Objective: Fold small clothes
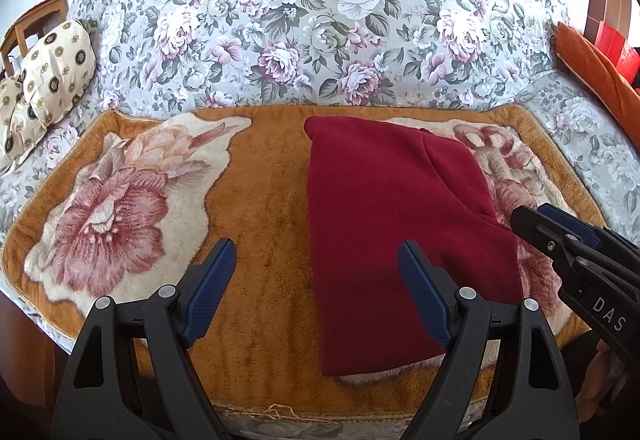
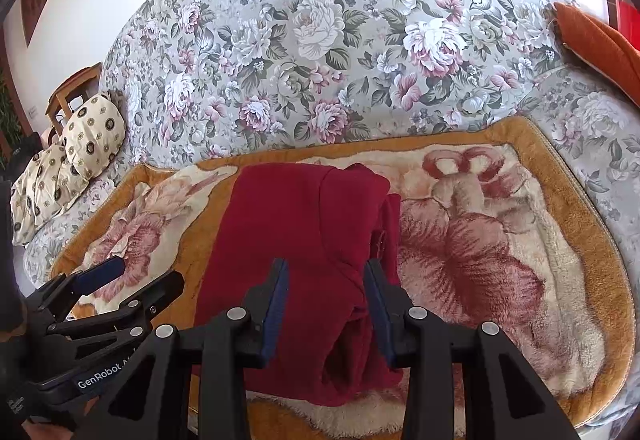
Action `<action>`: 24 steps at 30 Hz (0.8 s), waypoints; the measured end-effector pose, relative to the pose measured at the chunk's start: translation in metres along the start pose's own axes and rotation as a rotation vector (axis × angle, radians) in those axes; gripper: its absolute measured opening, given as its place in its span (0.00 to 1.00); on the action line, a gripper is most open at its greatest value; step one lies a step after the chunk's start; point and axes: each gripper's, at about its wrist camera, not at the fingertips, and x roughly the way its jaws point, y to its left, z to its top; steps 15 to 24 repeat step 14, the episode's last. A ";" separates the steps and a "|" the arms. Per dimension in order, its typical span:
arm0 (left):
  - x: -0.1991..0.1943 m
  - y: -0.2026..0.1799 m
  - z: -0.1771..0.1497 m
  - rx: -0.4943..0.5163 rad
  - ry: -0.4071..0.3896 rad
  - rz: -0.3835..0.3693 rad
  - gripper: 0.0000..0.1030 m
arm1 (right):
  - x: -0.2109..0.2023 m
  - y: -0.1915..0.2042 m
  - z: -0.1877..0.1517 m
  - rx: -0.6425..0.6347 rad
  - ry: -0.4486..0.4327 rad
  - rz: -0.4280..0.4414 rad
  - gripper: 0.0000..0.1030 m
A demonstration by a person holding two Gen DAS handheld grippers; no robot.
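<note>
Fabric of a dark red garment [image 1: 400, 232] lies folded on an orange flowered blanket [image 1: 264, 200] spread over a floral sofa [image 1: 304, 20]. In the left wrist view, the left gripper [image 1: 316, 292] hangs above the garment's left edge, jaws wide and holding nothing. In the right wrist view, the right gripper [image 2: 326, 306] has its jaws narrowed around a raised fold of the garment [image 2: 296, 240], not fully closed; cream pillows [image 2: 76, 156] lie far left.

The left gripper [image 1: 316, 264] hovers with jaws spread wide, while the right gripper [image 2: 326, 280] has its jaws parted narrower.
</note>
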 end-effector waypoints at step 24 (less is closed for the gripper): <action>0.003 0.008 -0.001 -0.027 -0.014 -0.008 0.81 | 0.004 -0.004 -0.001 0.009 0.006 0.000 0.36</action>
